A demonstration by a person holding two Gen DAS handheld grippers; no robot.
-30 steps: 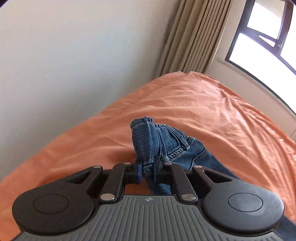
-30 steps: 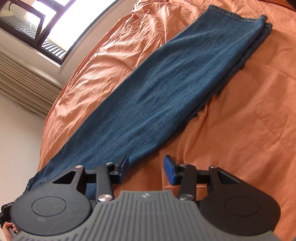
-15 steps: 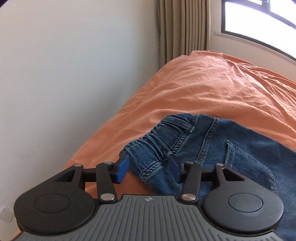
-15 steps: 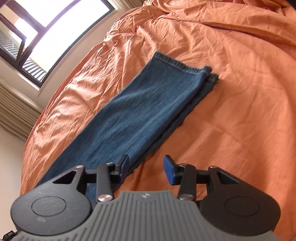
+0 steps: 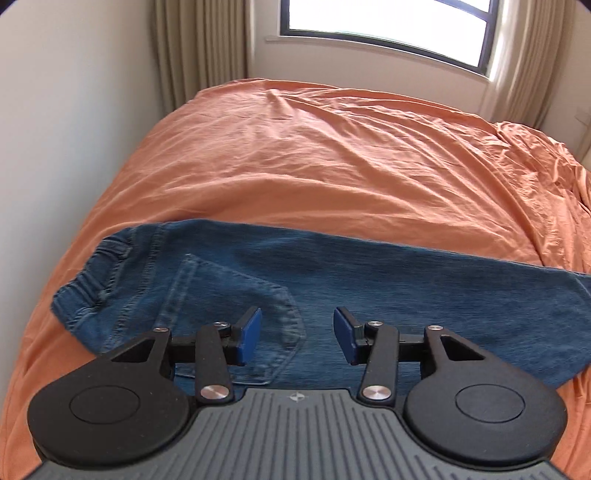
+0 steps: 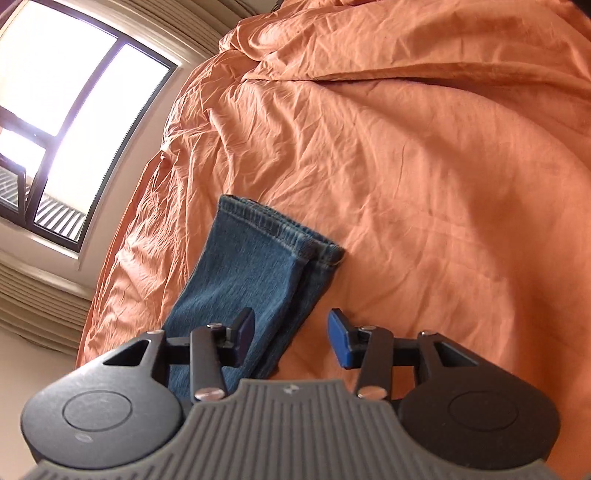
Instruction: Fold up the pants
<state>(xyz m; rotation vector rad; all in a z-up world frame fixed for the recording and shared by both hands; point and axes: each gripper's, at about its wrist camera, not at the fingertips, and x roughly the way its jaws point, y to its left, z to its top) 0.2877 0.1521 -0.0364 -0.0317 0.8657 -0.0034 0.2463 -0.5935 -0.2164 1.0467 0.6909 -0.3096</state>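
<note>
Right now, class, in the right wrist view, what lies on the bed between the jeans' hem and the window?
Only wrinkled orange bedsheet lies between the jeans' hem and the window; the right wrist view shows nothing else there.

Pants (image 5: 332,280) lie flat on the bed (image 5: 332,155), waistband toward the wall (image 5: 55,110) at left, legs running right; hems (image 6: 280,229) stacked one on the other; window (image 5: 384,26) behind the bed's far edge.
</note>
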